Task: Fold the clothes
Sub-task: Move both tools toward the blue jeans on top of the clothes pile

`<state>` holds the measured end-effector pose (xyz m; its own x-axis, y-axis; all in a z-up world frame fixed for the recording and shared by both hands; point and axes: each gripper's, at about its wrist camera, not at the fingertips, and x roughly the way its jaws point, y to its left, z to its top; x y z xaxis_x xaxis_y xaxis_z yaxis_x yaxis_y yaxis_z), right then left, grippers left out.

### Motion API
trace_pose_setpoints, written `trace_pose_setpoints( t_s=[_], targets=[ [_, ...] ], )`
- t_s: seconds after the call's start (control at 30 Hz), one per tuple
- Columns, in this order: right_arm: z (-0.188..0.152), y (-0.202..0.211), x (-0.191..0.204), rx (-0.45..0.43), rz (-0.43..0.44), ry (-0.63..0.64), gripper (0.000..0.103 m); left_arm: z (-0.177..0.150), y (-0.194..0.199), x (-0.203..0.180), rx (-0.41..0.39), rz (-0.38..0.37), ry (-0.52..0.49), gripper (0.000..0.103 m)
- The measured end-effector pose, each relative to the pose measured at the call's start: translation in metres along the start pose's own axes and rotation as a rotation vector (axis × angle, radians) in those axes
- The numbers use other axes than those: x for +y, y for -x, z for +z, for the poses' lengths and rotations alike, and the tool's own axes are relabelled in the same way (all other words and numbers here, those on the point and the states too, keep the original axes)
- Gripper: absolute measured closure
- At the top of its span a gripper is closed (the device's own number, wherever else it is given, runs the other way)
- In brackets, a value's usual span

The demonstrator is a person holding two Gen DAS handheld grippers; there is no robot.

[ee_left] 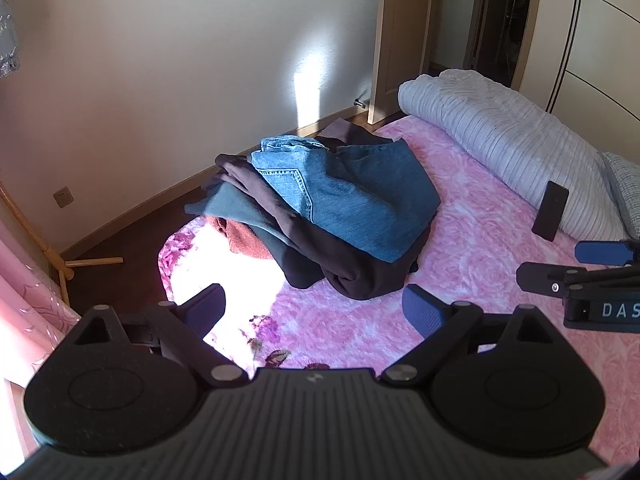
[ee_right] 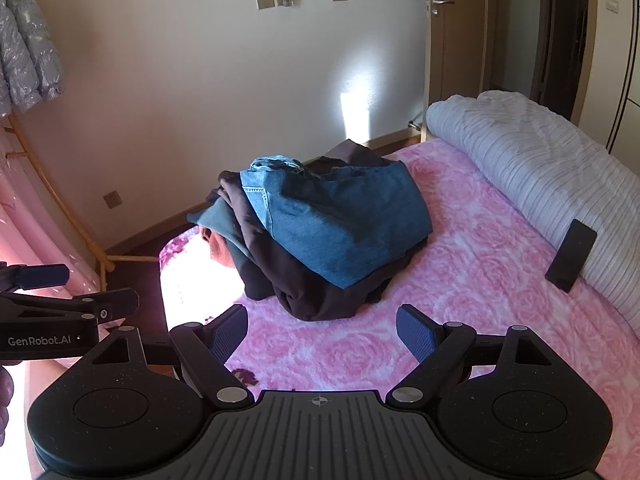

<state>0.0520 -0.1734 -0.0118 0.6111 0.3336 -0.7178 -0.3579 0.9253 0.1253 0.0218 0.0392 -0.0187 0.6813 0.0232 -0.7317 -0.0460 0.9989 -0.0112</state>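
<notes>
A pile of clothes lies on the pink bed near its far corner. Blue jeans (ee_left: 344, 196) (ee_right: 340, 220) lie on top, over a dark brown garment (ee_left: 352, 268) (ee_right: 316, 296), a grey-green garment (ee_left: 236, 204) and a rust-red one (ee_left: 244, 240). My left gripper (ee_left: 316, 308) is open and empty, held above the bed just short of the pile. My right gripper (ee_right: 322, 332) is open and empty, also just short of the pile. Each gripper shows at the edge of the other's view: the right one (ee_left: 560, 268), the left one (ee_right: 72, 292).
The pink floral bedspread (ee_left: 480, 240) (ee_right: 480, 264) covers the bed. A rolled white striped duvet (ee_left: 500, 136) (ee_right: 540, 160) lies along the right side, with a black phone (ee_left: 551, 211) (ee_right: 571, 255) leaning on it. A wall, dark floor, wooden rack (ee_right: 60, 200) and door (ee_left: 396, 40) lie beyond.
</notes>
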Motion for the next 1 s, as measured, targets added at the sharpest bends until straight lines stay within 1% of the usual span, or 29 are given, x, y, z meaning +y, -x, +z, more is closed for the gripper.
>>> trace_pose_setpoints(
  t_s=[0.17, 0.4, 0.6, 0.8, 0.97, 1.0],
  targets=[
    [0.01, -0.017, 0.027, 0.02, -0.039, 0.007, 0.018, 0.012, -0.014, 0.032, 0.0, -0.033, -0.009, 0.01],
    [0.028, -0.041, 0.065, 0.033, -0.09, -0.025, 0.018, 0.028, -0.035, 0.078, 0.013, -0.081, -0.048, 0.01],
    [0.037, -0.057, 0.09, 0.041, -0.122, -0.061, 0.018, 0.037, -0.046, 0.102, 0.028, -0.117, -0.092, 0.01],
    [0.039, -0.068, 0.089, 0.06, -0.139, -0.07, 0.018, 0.044, -0.058, 0.11, 0.033, -0.133, -0.096, 0.01],
    [0.037, -0.069, 0.07, 0.035, -0.151, -0.066, 0.018, 0.048, -0.07, 0.113, 0.037, -0.093, -0.082, 0.01],
    [0.038, -0.07, 0.064, 0.026, -0.156, -0.062, 0.018, 0.05, -0.07, 0.114, 0.027, -0.085, -0.077, 0.01]
  ],
)
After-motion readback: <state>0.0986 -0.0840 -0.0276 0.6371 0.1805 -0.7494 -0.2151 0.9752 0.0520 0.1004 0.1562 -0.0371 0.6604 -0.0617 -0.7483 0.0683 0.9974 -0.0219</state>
